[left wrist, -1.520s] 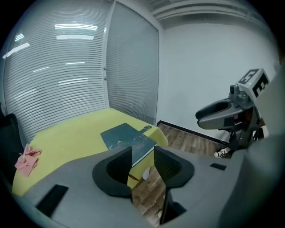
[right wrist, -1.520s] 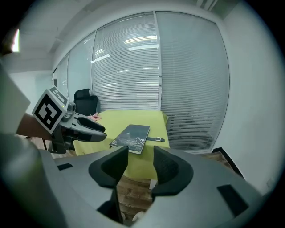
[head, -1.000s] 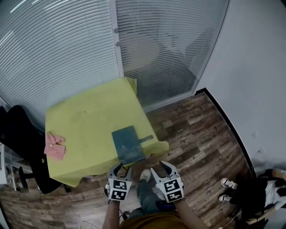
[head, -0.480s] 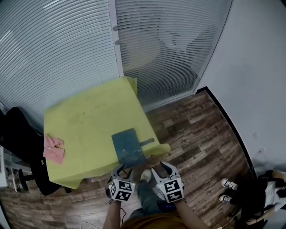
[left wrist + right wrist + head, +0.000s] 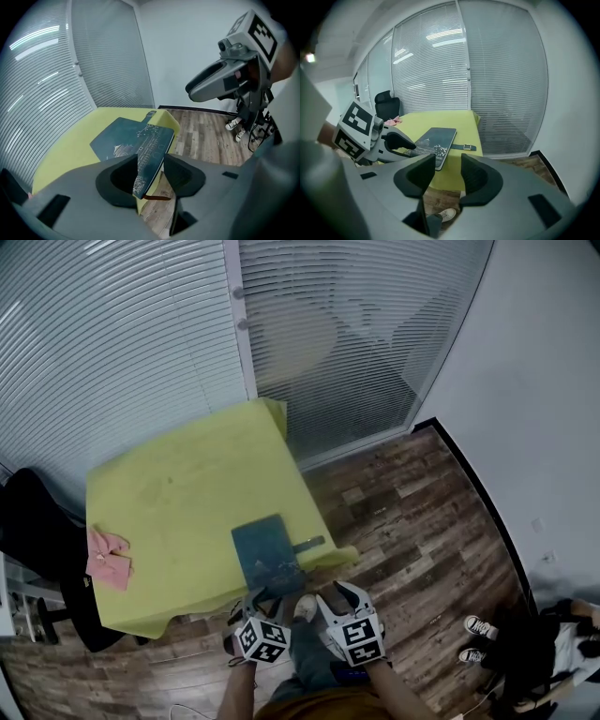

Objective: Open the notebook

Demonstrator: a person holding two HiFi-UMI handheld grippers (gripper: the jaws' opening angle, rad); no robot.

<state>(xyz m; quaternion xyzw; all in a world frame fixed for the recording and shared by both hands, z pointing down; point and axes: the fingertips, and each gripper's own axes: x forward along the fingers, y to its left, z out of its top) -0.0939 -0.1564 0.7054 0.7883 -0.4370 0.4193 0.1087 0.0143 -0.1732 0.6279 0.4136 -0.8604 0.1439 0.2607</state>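
A dark teal notebook lies closed on the yellow table, near the front right edge, with its strap and buckle sticking out to the right. My left gripper is at the notebook's near corner. In the left gripper view that corner sits between the jaws, which are opening; the right-hand finger stands clear of it. A brown ribbon hangs below the corner. My right gripper hovers off the table edge beside the left one, open with nothing between its fingers.
A pink cloth lies at the table's left edge, with a black chair beyond it. Blinds cover the glass wall behind. Below is wooden floor, with the person's shoe under the grippers and a pair of sneakers at right.
My left gripper has sunk, rolled and moved in to the notebook's near corner. The right gripper has shifted slightly forward. The notebook has stayed in place.
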